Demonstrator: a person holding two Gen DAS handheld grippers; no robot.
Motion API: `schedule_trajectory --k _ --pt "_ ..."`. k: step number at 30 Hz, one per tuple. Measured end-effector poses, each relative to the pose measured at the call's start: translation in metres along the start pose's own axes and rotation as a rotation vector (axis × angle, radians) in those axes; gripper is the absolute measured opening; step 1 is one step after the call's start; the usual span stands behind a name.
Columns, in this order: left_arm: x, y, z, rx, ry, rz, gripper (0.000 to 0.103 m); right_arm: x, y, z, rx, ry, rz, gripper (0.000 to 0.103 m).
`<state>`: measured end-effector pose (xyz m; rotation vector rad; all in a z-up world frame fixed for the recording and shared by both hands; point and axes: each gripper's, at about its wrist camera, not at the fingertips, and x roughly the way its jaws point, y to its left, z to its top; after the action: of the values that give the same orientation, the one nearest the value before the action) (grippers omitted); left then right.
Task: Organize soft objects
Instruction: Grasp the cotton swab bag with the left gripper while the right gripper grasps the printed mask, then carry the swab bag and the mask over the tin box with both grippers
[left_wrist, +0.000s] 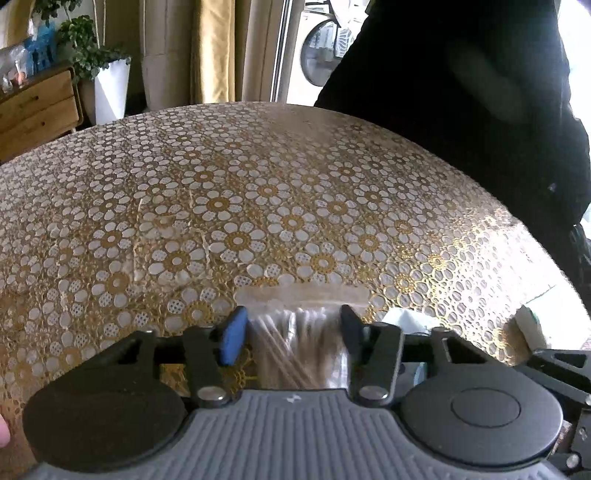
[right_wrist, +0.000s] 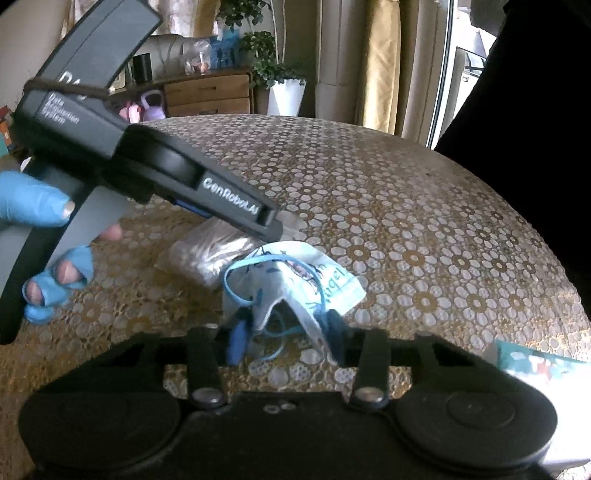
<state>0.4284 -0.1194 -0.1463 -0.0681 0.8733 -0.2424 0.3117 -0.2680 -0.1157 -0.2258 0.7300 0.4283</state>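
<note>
- The left gripper (left_wrist: 293, 317), black-framed with one blue-padded finger, is pinching a clear plastic zip bag of wooden cotton swabs (left_wrist: 301, 325); both pads are pressing against the bag's sides.
- That bag is lying on the round table (left_wrist: 258, 206), which is covered in a gold and white flower-patterned lace cloth, at the near part of it.
- The right gripper (right_wrist: 284, 325) is closing its fingers on a white face mask with blue print and blue ear loops (right_wrist: 295, 280), squeezing the bunched fabric between the pads.
- The mask is resting on the table just beside the swab bag, which is showing as a shiny clear packet in the right wrist view.
- A hand in a blue fingerless glove (right_wrist: 40, 236) is gripping the left gripper's grey handle.
- A dark-clothed figure (left_wrist: 461, 92) is standing at the table's far edge.
</note>
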Motion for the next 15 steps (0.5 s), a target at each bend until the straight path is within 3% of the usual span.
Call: schedule_trajectory --k 4,15 --pt "-0.008 -0.001 -0.006 0.016 -0.014 0.008 0.043 0.000 0.000 0.003 0.010 0.004 -0.012 0.008" --pt "-0.045 0.018 -0.020 -0.023 -0.004 0.014 0.041 -0.023 0.009 -0.002 0.031 0.007 -0.027 0.005"
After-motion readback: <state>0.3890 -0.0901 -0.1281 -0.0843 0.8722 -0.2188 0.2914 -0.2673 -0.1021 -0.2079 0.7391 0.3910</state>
